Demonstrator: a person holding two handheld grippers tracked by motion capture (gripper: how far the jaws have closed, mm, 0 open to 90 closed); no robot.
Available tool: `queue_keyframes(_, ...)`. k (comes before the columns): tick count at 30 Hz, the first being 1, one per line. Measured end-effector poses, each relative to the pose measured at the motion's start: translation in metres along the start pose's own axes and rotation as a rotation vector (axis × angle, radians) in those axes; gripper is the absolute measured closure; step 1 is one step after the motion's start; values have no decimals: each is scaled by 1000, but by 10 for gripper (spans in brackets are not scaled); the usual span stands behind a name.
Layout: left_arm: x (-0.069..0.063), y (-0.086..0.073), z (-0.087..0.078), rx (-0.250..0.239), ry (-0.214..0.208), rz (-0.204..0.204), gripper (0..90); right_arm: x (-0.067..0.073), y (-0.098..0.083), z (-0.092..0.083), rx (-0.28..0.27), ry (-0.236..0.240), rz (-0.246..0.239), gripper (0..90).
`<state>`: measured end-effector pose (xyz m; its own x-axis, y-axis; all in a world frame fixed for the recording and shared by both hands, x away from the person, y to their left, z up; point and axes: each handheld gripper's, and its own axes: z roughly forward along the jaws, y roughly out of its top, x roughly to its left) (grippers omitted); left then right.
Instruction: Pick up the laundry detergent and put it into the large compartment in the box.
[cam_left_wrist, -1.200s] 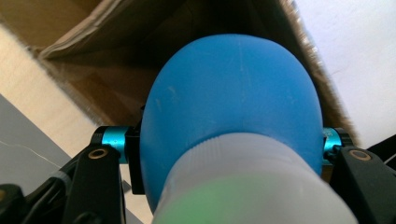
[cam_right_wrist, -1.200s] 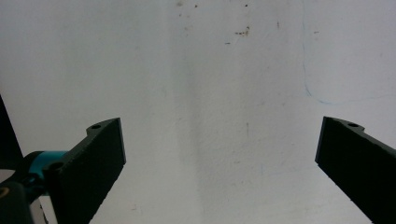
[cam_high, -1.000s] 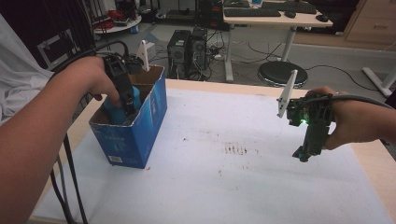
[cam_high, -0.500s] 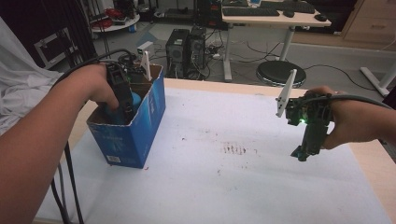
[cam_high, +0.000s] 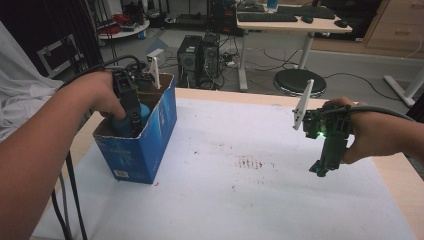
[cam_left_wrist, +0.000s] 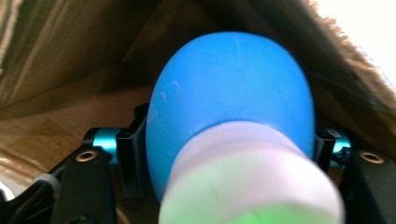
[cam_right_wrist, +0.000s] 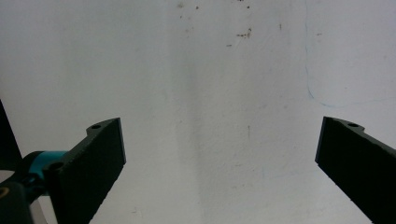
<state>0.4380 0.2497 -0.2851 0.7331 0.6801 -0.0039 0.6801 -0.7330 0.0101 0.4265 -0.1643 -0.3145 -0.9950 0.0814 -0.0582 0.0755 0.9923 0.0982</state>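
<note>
A blue rounded object (cam_left_wrist: 231, 107) with a white end (cam_left_wrist: 250, 182) sits clamped between the jaws of my left gripper (cam_left_wrist: 229, 144). In the high view that left gripper (cam_high: 131, 117) reaches down into an open blue cardboard box (cam_high: 152, 132) at the table's left, and the blue object (cam_high: 142, 112) shows just below the rim. My right gripper (cam_high: 320, 167) hovers over the right side of the white table cover (cam_high: 250, 190). Its jaws stand wide apart in the right gripper view, with nothing between the fingers (cam_right_wrist: 100, 158).
Brown cardboard walls (cam_left_wrist: 70, 56) close in around the blue object. Faint reddish marks (cam_high: 252, 162) stain the cover's middle. The wooden table edge (cam_high: 400, 175) runs along the right. Beyond the table stand a desk, computer towers (cam_high: 200, 55) and a round stool (cam_high: 297, 80).
My left gripper has sunk lower into the blue box with the blue object. The right gripper has stayed where it was.
</note>
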Motion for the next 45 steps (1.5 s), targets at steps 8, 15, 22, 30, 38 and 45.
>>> queue_keyframes(8, -2, 0, -8, -6, -12, 4, 272, 0, -1, -1, -1, 3, 0, 6)
queue_keyframes(15, -3, -1, -20, -9, -14, -6, 242, 0, -1, -1, 2, 1, 1, 6)
queue_keyframes(22, -6, -1, -39, -18, -4, -13, 189, 0, -1, -1, 5, 5, -3, 6)
queue_keyframes(30, -12, 0, -60, -21, 20, -6, 134, 0, -2, -2, -1, 2, 4, 6)
queue_keyframes(38, -23, 4, -79, -32, 39, 29, 97, 0, -2, -3, -7, 1, -7, 6)
queue_keyframes(45, -35, 11, -87, -54, 40, 71, 54, 2, -3, -4, -7, 2, -5, 6)
